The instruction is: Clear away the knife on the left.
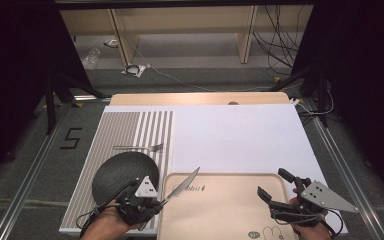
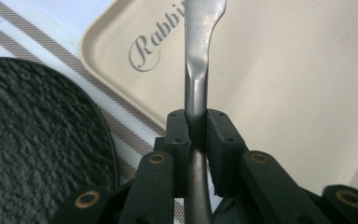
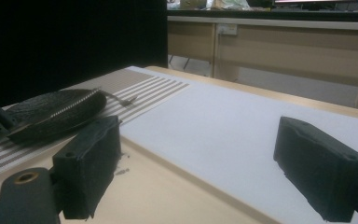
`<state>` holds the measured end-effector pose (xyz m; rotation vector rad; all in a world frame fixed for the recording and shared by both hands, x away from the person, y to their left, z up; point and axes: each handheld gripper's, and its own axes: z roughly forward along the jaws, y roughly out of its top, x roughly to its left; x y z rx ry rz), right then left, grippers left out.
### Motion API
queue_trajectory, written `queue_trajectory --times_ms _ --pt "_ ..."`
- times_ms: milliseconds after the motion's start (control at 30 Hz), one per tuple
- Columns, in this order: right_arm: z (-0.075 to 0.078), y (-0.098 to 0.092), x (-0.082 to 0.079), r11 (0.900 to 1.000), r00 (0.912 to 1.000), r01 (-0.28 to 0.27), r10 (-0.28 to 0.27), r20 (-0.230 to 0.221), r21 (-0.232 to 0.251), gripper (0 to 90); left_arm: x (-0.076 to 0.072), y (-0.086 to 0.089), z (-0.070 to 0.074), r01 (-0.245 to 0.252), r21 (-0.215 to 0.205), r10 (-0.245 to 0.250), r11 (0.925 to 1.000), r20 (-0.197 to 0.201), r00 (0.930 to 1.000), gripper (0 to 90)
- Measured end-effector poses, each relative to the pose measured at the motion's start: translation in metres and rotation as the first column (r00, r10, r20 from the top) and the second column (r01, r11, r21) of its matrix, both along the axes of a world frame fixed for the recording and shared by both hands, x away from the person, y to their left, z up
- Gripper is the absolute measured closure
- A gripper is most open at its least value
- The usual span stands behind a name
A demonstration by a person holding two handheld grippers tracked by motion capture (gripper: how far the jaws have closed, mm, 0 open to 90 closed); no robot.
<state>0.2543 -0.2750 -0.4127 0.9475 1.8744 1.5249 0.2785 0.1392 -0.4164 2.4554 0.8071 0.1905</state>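
— Where's the knife (image 1: 181, 187)?
— Clamped in the left tongs (image 1: 156, 201), lower left of frame, blade over the beige tray (image 1: 220, 210).
— Remaining?
— Probably setting it down; fork (image 1: 140, 147) untouched, right tongs (image 1: 270, 185) wide, empty.

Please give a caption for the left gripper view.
Left gripper clamps a table knife above the beige tray, beside a black plate.

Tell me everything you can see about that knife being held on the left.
The knife is a plain silvery table knife of dull, lightly speckled metal. Its handle narrows to a neck, then widens into a blade that ends in a point. The left gripper clamps it at the neck, both black pads pressed on it. It hangs in the air, blade angled forward and to the right over the near left corner of the beige tray, beside the black round plate.
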Motion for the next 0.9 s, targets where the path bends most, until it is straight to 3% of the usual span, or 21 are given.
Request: queue_trajectory --times_ms 133,233,367,533,700,900 --pt "0.0 0.0 0.0 1.0 1.0 0.0 0.0 -0.001 0.002 15.7 0.001 -0.006 -0.002 -0.006 -0.005 0.006 1.0 -0.019 0.9998 79.2" --pt "0.001 0.0 0.0 1.0 1.0 0.0 0.0 0.002 0.003 15.7 0.009 -0.006 -0.007 -0.026 -0.044 0.023 0.9987 -0.074 0.997 79.2" --pt "0.001 0.0 -0.001 1.0 1.0 0.0 0.0 0.004 0.001 15.7 0.011 -0.008 -0.011 -0.038 -0.021 0.036 0.9991 -0.082 0.996 79.2" --pt "0.001 0.0 0.0 1.0 1.0 0.003 -0.003 0.0 0.0 15.7 0.008 -0.016 -0.006 -0.016 -0.036 0.013 0.9992 -0.09 0.9958 79.2" --pt "0.001 0.0 -0.001 1.0 1.0 0.002 -0.002 0.004 0.003 15.7 0.0 -0.033 -0.003 0.034 -0.018 -0.035 0.9993 -0.089 0.9954 79.2" --pt "0.001 0.0 -0.001 1.0 1.0 0.001 -0.001 0.004 0.004 15.8 0.001 -0.046 -0.005 0.068 0.001 -0.068 0.9977 -0.096 0.993 79.2"
